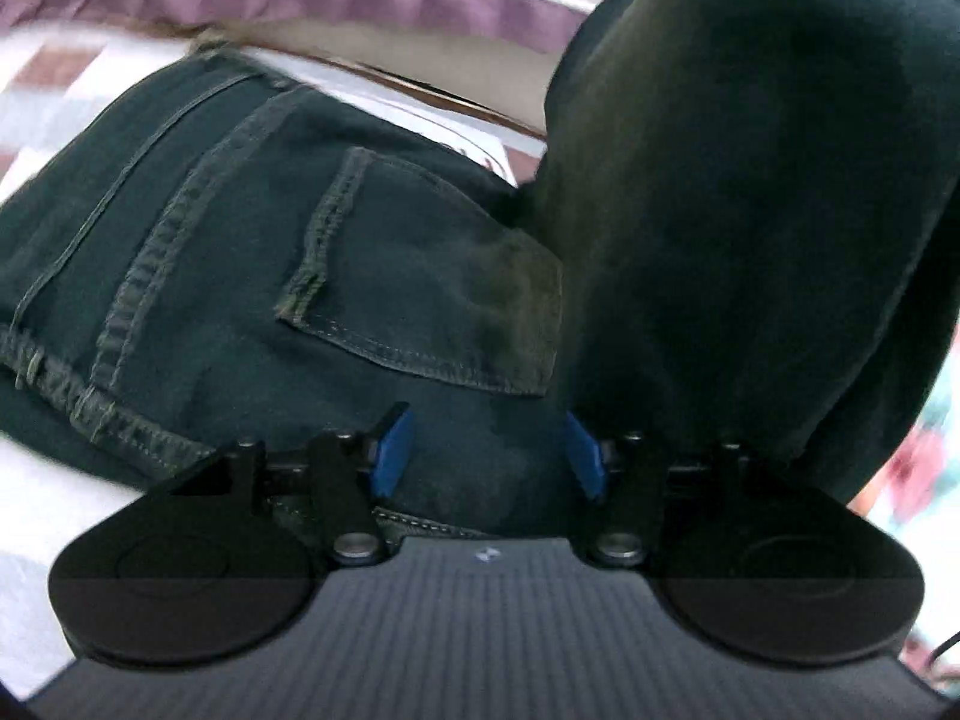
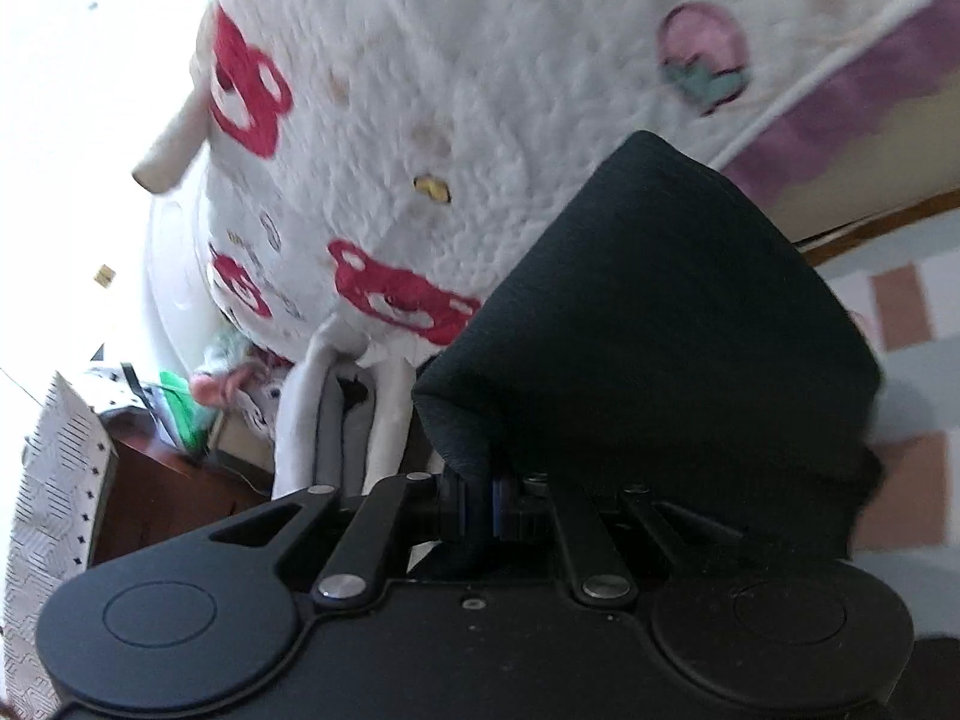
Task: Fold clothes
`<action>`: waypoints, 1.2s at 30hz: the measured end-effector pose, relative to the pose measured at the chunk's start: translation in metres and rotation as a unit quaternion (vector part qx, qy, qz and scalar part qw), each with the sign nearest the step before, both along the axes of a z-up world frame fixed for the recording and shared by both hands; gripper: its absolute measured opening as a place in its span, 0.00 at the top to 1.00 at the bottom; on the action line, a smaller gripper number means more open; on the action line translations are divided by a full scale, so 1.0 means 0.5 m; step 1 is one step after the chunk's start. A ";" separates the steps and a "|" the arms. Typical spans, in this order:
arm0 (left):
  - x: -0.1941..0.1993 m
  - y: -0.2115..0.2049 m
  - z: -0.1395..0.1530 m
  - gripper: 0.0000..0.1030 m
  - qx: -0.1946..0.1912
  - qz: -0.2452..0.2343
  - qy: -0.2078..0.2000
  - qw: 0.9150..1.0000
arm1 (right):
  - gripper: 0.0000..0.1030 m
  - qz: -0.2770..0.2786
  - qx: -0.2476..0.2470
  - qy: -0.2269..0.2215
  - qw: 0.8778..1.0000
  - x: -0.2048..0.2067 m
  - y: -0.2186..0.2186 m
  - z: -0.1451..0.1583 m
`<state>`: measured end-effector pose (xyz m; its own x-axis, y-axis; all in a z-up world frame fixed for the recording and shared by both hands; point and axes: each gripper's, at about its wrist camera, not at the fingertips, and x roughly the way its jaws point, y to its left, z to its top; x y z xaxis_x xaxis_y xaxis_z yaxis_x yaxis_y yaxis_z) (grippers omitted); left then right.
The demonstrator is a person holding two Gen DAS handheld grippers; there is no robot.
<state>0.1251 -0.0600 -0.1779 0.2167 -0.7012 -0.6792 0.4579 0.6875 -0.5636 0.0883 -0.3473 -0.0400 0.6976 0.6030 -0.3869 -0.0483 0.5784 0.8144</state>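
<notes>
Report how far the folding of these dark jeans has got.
Done: the jeans lie on the bed, seat and back pocket up. In hand: the right gripper is shut on a dark fold of trouser leg, raised over the white quilt; the left gripper is open above the seat, gripping nothing. Left: lay that leg down and finish folding.

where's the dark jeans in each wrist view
Left wrist: the dark jeans fill the centre and left, back pocket up, with a lifted leg hanging at the right; the left gripper hovers over them, jaws apart.
Right wrist: a dark fold of the jeans rises centre-right, pinched in the shut right gripper.
Shared landmark: the white quilt with a purple border.
</notes>
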 end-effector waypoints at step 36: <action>0.099 0.312 0.013 0.42 -0.087 0.225 -0.002 0.970 | 0.70 0.104 -0.106 0.098 0.984 0.264 0.237 -0.211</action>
<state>0.1749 0.0963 -0.1714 0.5308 -0.6390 -0.5567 0.1359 0.7126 -0.6883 0.2204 -0.2285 -0.1453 0.4668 0.6156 -0.6349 -0.0367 0.7308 0.6816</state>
